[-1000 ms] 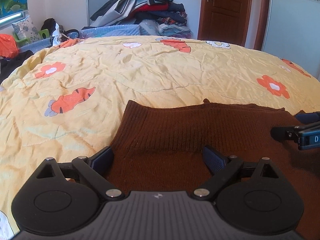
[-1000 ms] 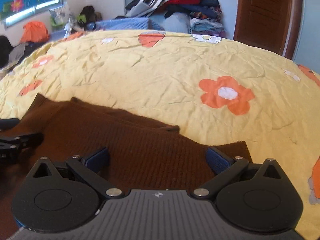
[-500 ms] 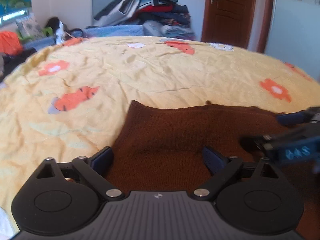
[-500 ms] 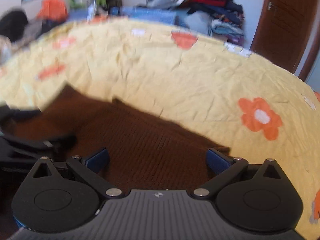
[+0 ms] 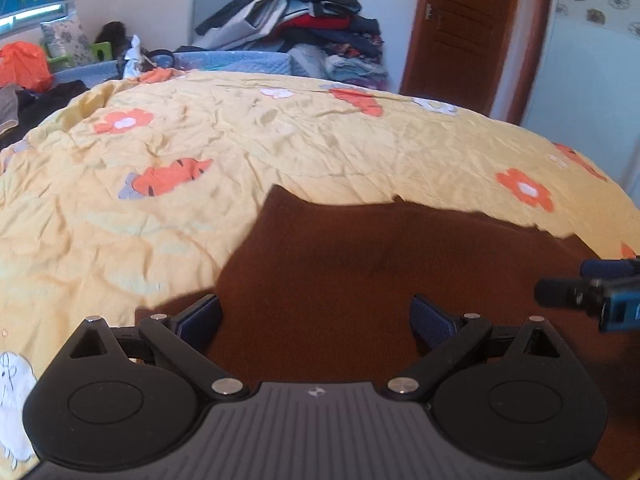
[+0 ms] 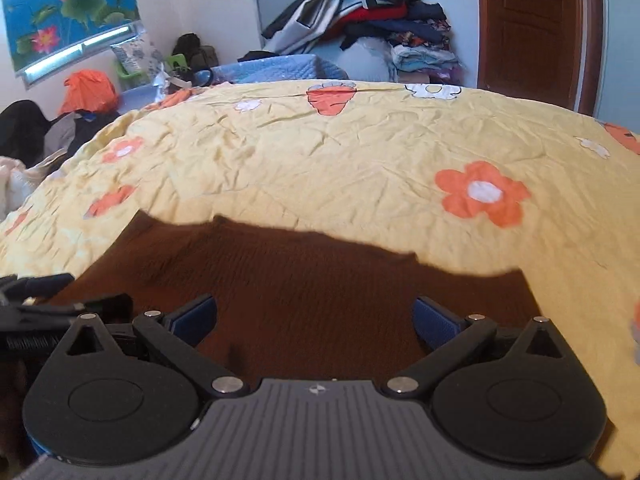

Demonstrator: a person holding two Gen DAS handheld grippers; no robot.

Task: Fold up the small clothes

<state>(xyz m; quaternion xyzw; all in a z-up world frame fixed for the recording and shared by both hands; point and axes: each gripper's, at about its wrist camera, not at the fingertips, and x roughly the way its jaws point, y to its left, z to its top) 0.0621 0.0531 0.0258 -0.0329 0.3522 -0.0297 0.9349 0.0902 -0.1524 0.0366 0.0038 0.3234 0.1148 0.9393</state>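
Brown knit garment [image 5: 360, 272] lies spread flat on the yellow flowered bedspread [image 5: 280, 144], at the near edge of the bed. Left gripper [image 5: 316, 316] hovers over its left part, jaws spread wide, nothing between them. Right gripper [image 6: 314, 316] is wide open too, over the right part, empty. Whether either blue pad touches the knit is hard to say, the frames being blurred.

The left gripper [image 5: 316, 316] has its jaws spread wide, blue pads [image 5: 200, 314] facing inward. The right gripper [image 6: 316, 316] is likewise spread wide. Both point forward, side by side and close together, each visible at the edge of the other's view.
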